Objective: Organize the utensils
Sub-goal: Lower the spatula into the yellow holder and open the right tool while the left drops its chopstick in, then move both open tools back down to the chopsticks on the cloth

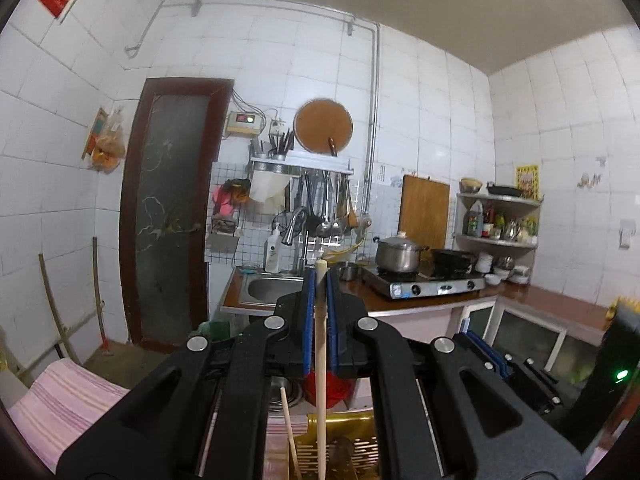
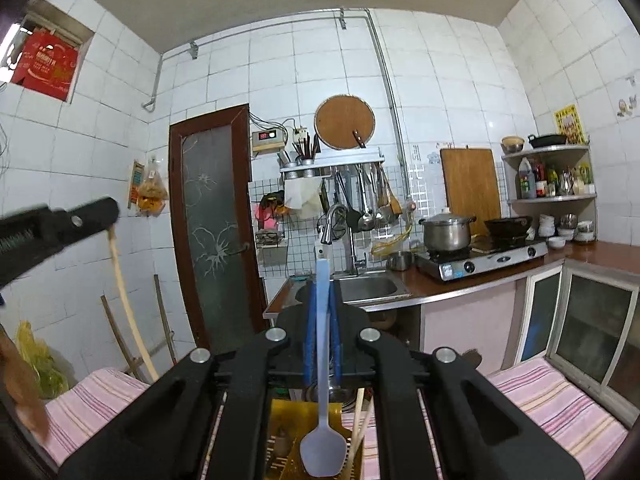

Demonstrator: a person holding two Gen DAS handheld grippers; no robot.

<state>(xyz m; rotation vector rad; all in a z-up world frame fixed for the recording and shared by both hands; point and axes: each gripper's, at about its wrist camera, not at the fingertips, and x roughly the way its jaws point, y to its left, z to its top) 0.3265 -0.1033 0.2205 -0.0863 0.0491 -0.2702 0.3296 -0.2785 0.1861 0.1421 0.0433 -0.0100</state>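
My left gripper is shut on a long pale wooden utensil handle that hangs down toward a gold slotted utensil holder. Another wooden stick stands in that holder. My right gripper is shut on a light blue spatula, blade down over the gold holder, where chopsticks stand. The left gripper with its wooden utensil also shows at the left of the right wrist view; its wooden head hangs low at the left edge.
A pink striped cloth covers the surface under the holder. Beyond are a sink, a stove with a steel pot, a wall rack of hanging utensils, a corner shelf and a brown door.
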